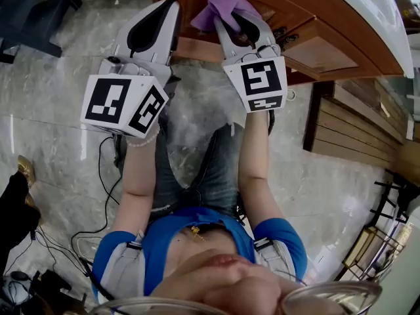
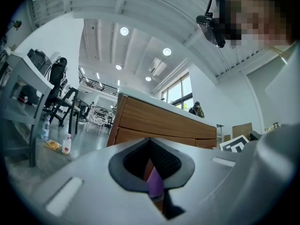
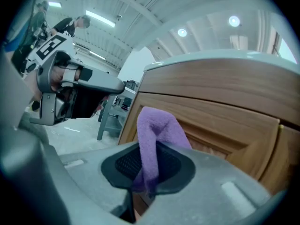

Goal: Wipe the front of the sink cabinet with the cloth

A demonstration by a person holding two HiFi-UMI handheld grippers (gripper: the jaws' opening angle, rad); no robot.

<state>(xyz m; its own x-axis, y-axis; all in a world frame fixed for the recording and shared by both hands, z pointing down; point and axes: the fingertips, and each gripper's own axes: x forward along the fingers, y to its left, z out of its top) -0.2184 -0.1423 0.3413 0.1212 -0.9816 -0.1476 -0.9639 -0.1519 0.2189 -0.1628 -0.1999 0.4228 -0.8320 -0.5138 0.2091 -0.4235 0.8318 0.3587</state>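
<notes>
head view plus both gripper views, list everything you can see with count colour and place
cloth: one, purple, pinched in the right gripper, at the cabinet front
sink cabinet: one, brown wood, top right of the head view
countertop: one, white, on the cabinet
floor: grey marble tile, below
cables: a few, black, on the floor at left
bottles: two, clear, on the floor, far left of the left gripper view
left gripper: one, white with black pads, jaws together, beside the cloth
right gripper: one, same colours, shut on the cloth
forearms: two, bare, behind the grippers
</notes>
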